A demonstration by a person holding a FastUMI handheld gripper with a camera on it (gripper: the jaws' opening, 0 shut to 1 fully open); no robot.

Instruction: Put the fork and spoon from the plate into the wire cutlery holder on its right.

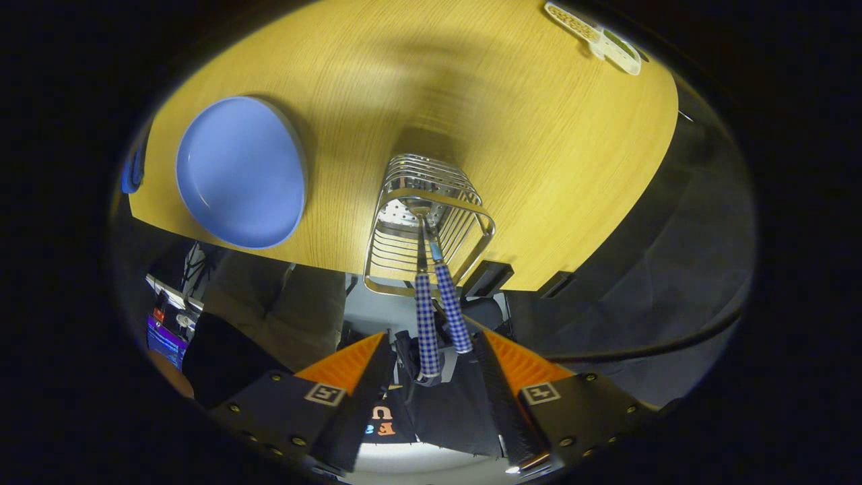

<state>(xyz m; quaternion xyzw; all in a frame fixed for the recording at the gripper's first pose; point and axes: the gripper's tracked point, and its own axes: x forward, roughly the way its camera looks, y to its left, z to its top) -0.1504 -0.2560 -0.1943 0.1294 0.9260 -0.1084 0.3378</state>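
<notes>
The wire cutlery holder [425, 225] stands on the wooden table just ahead of my fingers. Two pieces of cutlery stand in it with their heads down in the basket. Their blue-and-white checked handles [426, 323] [452, 306] stick out toward me and end in the gap between my fingertips. I cannot tell from here which one is the fork and which the spoon. The blue plate [239, 172] lies to the left of the holder with nothing on it. My gripper [432, 350] is open, and neither finger presses on a handle.
A white perforated object [594, 35] lies at the far side of the wooden table [539, 135]. A small blue thing [133, 172] peeks out beyond the plate. A person's trousers and a lit screen are past the table edge by the left finger.
</notes>
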